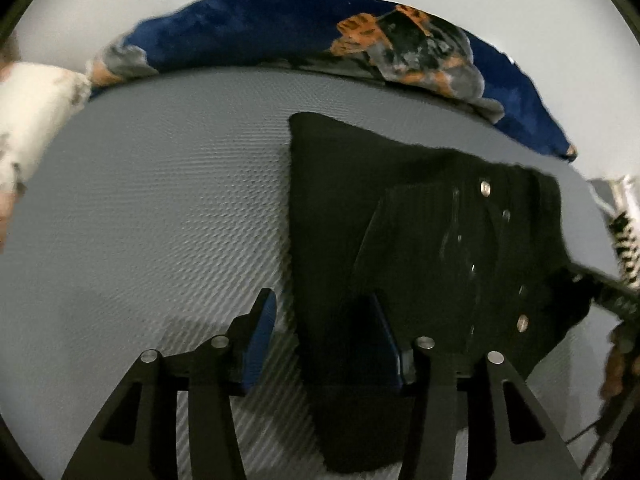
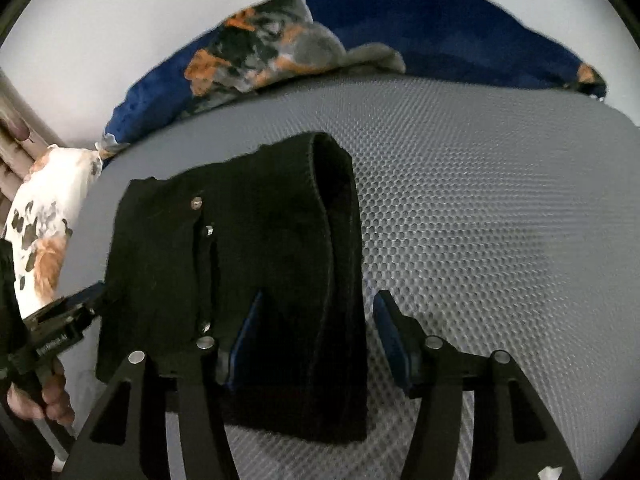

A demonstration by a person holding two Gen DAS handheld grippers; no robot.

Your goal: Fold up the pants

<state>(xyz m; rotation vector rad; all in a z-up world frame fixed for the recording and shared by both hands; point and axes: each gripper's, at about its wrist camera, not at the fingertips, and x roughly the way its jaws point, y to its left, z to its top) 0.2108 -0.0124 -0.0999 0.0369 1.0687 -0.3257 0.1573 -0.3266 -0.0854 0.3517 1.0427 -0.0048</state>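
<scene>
The black pants [image 2: 248,264] lie folded small on the gray mat [image 2: 480,200], center frame, while the left hand-held gripper [image 1: 324,340] and right hand-held gripper [image 2: 316,344] hover spread over opposite edges, likely ready for another fold.

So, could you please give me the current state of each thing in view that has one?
black pants: folded into a compact stack, lying on the grey mat.
left gripper: open, fingers straddling the pants' edge.
right gripper: open, over the pants' edge.
patterned blanket: bunched behind the mat.
</scene>
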